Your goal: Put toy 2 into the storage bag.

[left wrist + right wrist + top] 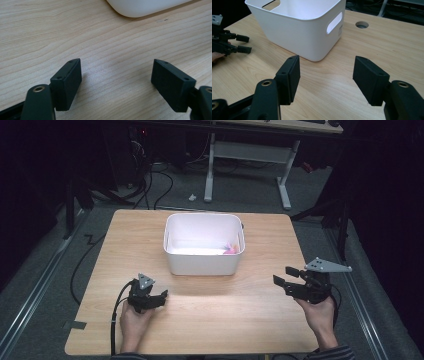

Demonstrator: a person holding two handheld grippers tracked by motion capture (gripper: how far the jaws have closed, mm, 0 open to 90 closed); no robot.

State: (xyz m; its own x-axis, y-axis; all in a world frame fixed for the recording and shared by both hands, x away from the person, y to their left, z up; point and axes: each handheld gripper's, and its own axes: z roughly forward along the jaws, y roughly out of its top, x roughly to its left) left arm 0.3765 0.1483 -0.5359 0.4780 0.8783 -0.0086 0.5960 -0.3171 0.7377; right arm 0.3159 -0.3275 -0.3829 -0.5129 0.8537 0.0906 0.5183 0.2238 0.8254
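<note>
Dim room; bin [203, 262] contents indistinct.

Bin [202, 262] mid-table [225, 320] (tools flanking)

Left tongs [163, 296]: black body, grey three-cornered top plate, black cable trailing back. Right tongs [284, 278]: black, larger grey plate. Jaw pads are flat black blocks with small screw holes; brass-ringed pivots. Striped sleeve cuff [334, 353] at right wrist.

A second desk's white legs [209, 170] stand beyond the wooden table [260, 320] — black cables [160, 185] trail across the grey floor [250, 195].
</note>
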